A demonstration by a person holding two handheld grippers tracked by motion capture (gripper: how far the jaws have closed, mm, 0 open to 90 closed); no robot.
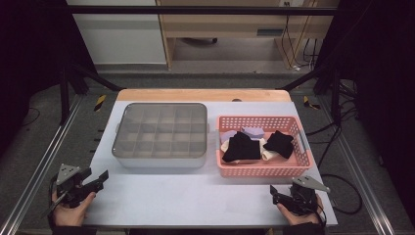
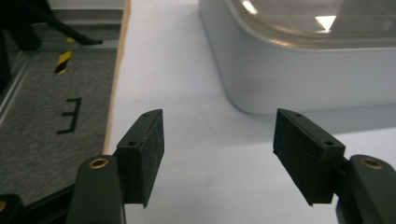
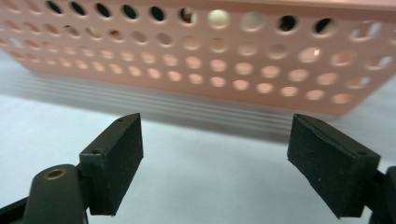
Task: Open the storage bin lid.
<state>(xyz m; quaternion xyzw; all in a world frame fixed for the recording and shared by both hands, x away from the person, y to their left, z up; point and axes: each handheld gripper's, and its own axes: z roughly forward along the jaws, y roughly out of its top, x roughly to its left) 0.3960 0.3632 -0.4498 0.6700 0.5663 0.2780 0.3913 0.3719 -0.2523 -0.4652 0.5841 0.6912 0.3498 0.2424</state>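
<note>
both hand-held grippers are held released, jaws spread with nothing between them. left hand-held gripper (image 1: 98, 180) is held over the near left corner of the tabletop (image 1: 195, 191), in front of the lidded grey divider box (image 1: 160, 135); its corner is seen just ahead of the pads (image 2: 145, 144). right hand-held gripper (image 1: 275, 194) is held in front of the pink perforated basket (image 1: 264, 169), which sits to the right of the box. black, white and lilac socks (image 1: 254, 143) are piled inside that basket. bare tabletop lies between each gripper and the box.
</note>
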